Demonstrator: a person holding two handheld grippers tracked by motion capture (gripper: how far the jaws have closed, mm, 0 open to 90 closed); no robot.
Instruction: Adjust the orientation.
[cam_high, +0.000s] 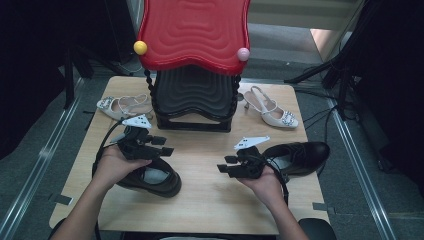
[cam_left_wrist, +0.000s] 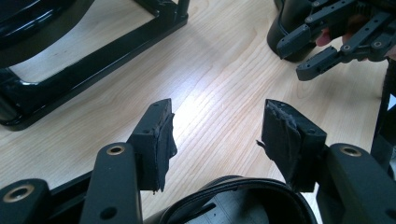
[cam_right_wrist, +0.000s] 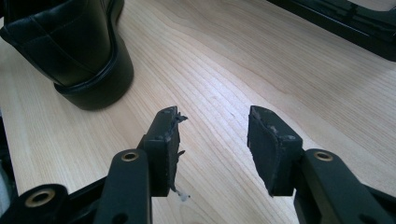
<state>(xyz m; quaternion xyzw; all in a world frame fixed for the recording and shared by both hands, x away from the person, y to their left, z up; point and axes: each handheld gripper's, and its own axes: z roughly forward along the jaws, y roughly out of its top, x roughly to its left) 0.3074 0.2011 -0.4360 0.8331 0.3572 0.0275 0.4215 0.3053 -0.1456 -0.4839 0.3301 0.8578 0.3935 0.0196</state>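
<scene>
Listing the items at hand, nearest the hand-held grippers first.

Black leather shoe, left (cam_high: 152, 178): low-heeled, glossy, with a pale grey lining visible through the opening. Lies on the near left part of the surface, directly beneath the left hand-held gripper (cam_high: 167, 145). In the left gripper view its collar rim (cam_left_wrist: 243, 198) shows just below the jaws.

Black leather shoe, right (cam_high: 300, 156): same make, smooth upper, stitched seams, stacked black heel. Lies at the right edge of the surface, just behind the right hand-held gripper (cam_high: 223, 166). In the right gripper view its heel (cam_right_wrist: 79, 56) stands ahead and to the left of the jaws, apart from them.

Left hand-held gripper: jaws wide apart, nothing between the pads, bare wood seen through the gap. Held in the left hand (cam_high: 112, 167).

Right hand-held gripper: jaws wide apart, nothing between them, hovering over bare wood. Held in the right hand (cam_high: 265, 185). Both grippers carry a grey three-cornered plate on top.

Shoe rack (cam_high: 194, 97): black ribbed lower tier and red ribbed upper tier, twisted black posts, a yellow knob (cam_high: 140, 47) and a pink knob (cam_high: 243, 54) at the front corners. Stands at the far middle of the surface.

White slingback heels, pair: one (cam_high: 122, 106) left of the rack, one (cam_high: 272, 112) right of it, each with a jewelled buckle at the toe.

Surface (cam_high: 210, 200): pale wood-grain top, rounded corners.

Room: grey floor, metal rails at either side, dark stands and cables along the edges.
</scene>
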